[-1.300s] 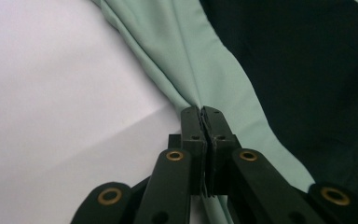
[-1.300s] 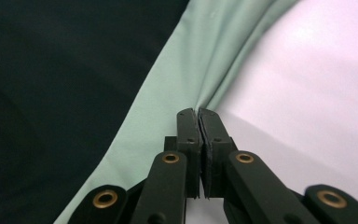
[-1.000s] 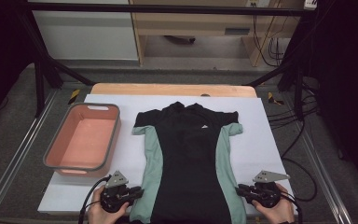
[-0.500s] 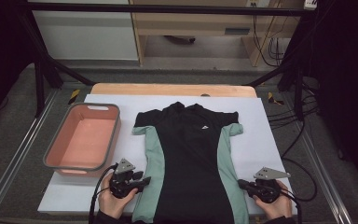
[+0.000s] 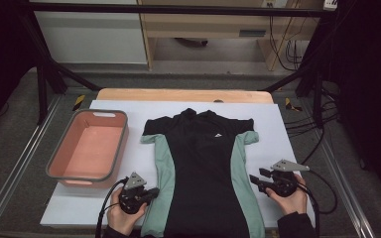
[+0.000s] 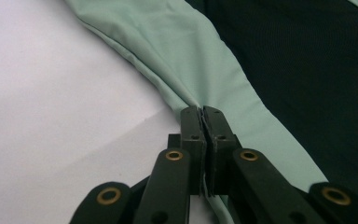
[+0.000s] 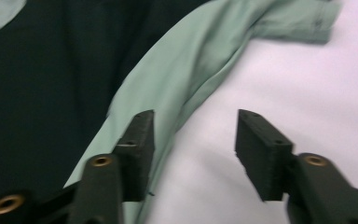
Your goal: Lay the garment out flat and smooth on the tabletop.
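Note:
A black shirt (image 5: pixel 203 168) with mint green side panels lies flat, collar away from me, on the white table cover (image 5: pixel 287 134). My left gripper (image 5: pixel 151 192) is at the shirt's lower left edge, shut on the green side panel (image 6: pixel 205 79), whose hem is pinched between the jaws. My right gripper (image 5: pixel 254 181) is at the shirt's right edge, open, one jaw over the green panel (image 7: pixel 186 70) and the other over the white cover. A green sleeve end (image 7: pixel 303 21) lies farther off in the right gripper view.
A pink tub with a grey rim (image 5: pixel 57 163) stands left of the shirt. A wooden board edge (image 5: pixel 178 94) runs along the table's far side. Black frame bars and cables (image 5: pixel 322 124) flank the table on the right.
My left gripper moved right onto the shirt's left edge and shut on the green panel. My right gripper edged forward and left toward the shirt's right edge, still open.

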A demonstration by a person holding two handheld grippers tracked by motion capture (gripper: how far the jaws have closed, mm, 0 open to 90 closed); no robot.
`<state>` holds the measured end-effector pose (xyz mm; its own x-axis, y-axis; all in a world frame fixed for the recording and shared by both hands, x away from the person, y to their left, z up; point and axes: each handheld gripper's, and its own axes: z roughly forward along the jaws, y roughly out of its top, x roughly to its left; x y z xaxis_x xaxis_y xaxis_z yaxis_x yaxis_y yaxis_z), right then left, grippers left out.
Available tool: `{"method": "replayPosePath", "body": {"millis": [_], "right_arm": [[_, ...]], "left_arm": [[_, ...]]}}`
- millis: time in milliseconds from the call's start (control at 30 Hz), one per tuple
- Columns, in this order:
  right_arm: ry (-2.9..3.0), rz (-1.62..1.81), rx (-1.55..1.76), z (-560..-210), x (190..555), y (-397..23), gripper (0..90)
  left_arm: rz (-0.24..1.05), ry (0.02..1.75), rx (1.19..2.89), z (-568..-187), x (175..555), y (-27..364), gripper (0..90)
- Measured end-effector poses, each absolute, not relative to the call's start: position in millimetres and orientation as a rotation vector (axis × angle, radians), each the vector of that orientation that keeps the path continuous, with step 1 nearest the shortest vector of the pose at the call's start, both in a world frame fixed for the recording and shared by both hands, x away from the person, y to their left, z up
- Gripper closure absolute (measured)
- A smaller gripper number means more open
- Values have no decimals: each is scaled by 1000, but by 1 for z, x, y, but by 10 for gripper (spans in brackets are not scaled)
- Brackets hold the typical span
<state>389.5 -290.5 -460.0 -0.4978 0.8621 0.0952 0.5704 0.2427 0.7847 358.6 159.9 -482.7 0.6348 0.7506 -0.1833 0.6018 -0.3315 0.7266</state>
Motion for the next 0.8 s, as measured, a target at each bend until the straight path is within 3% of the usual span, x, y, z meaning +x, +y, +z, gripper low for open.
{"method": "replayPosePath", "body": {"millis": [367,800], "right_arm": [[2076,1139,1362,-451,439,-292,375],[1952,1112,1341,-454,491,-310,337]], "left_arm": [[242,1051,2057,-483,355,167,873],[260,1035,2049,-485,354,166,861]]}}
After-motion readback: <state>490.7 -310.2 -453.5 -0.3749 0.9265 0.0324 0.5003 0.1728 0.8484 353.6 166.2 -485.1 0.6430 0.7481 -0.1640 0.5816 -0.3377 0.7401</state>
